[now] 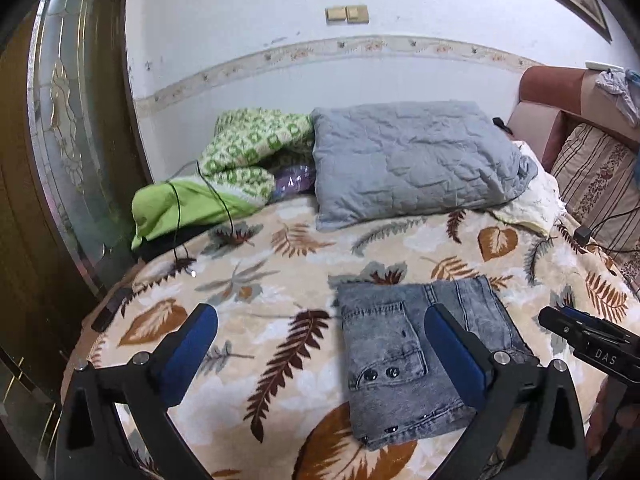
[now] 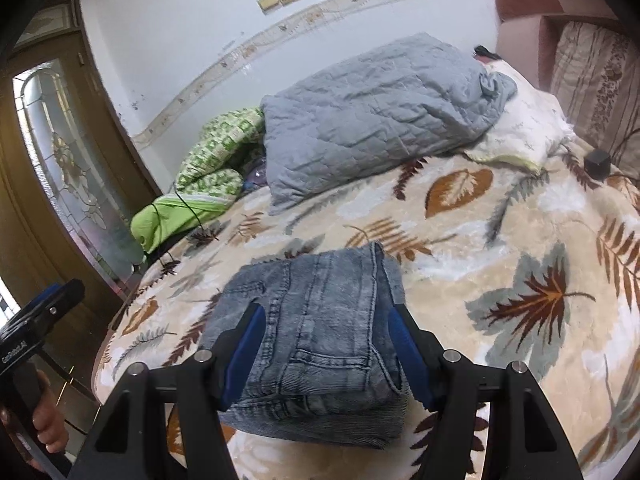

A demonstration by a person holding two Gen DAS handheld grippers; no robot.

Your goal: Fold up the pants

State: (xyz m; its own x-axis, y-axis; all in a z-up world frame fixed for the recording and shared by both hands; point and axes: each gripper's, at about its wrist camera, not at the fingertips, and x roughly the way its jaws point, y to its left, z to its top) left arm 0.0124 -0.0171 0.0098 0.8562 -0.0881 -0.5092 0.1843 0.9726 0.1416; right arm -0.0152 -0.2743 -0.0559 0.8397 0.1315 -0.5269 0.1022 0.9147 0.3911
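Left gripper [image 1: 320, 344] nearest: fingers wide apart, nothing between the pads, right finger over the jeans' near half. Right gripper [image 2: 326, 354] straddles the jeans [image 2: 316, 340]; fingers part-spread either side of the bundle, but whether the pads press it cannot be told. Jeans lie folded into a compact stack on the bed [image 1: 248, 248], near its front edge. Beyond the jeans: grey pillow [image 1: 408, 160], green blanket [image 1: 240, 160] left of it. Judgement: folding looks essentially done, release stage. Next move: right fingers clear the jeans without dragging the top layer.
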